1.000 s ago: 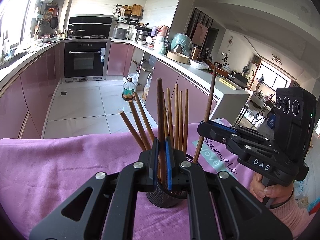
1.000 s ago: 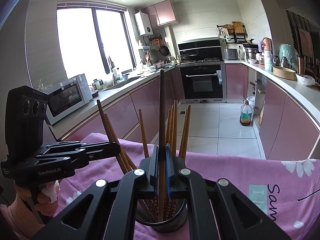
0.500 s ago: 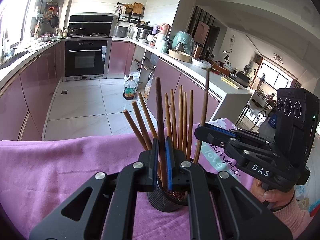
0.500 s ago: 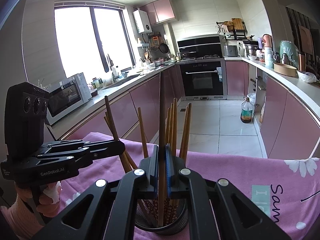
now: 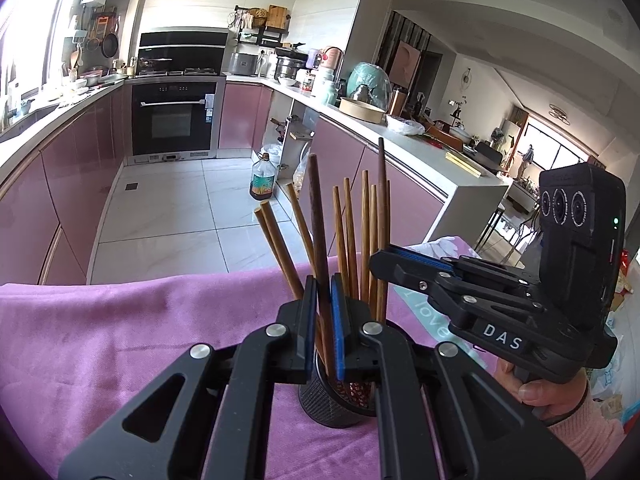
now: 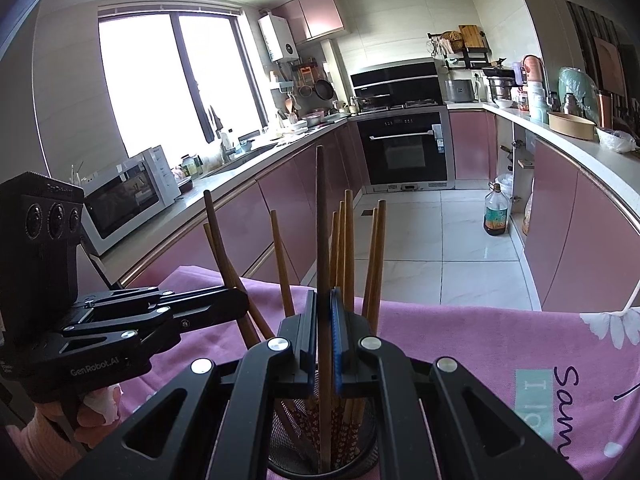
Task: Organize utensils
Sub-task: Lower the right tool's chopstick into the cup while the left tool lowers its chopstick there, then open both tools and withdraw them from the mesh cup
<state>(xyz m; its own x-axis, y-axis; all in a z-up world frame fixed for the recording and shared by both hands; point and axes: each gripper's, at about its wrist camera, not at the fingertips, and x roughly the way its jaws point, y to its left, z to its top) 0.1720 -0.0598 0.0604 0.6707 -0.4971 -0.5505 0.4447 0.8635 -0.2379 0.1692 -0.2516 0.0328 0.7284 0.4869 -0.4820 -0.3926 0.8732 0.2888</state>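
Note:
A black mesh holder point(image 5: 332, 400) stands on the pink tablecloth point(image 5: 120, 340) with several light wooden chopsticks point(image 5: 352, 240) upright in it. My left gripper point(image 5: 322, 320) is shut on a dark brown chopstick point(image 5: 314, 220) whose lower end dips into the holder. My right gripper point(image 6: 324, 328) is shut on another dark chopstick point(image 6: 320, 220), which stands nearly upright with its tip down inside the holder point(image 6: 280, 460). Each gripper shows in the other's view, the right gripper point(image 5: 376, 264) on the right and the left gripper point(image 6: 240, 306) on the left, close on either side of the holder.
Hands in pink sleeves point(image 5: 580, 420) hold both tools. The table edge drops to a tiled kitchen floor with an oil bottle point(image 5: 262, 178). Pink cabinets, an oven point(image 6: 404, 152) and a microwave point(image 6: 128, 196) line the far walls. White flowers and lettering are printed on the cloth point(image 6: 568, 392).
In the left wrist view the right gripper has shifted left toward the holder, and its chopstick now stands among the others. The left gripper has hardly moved.

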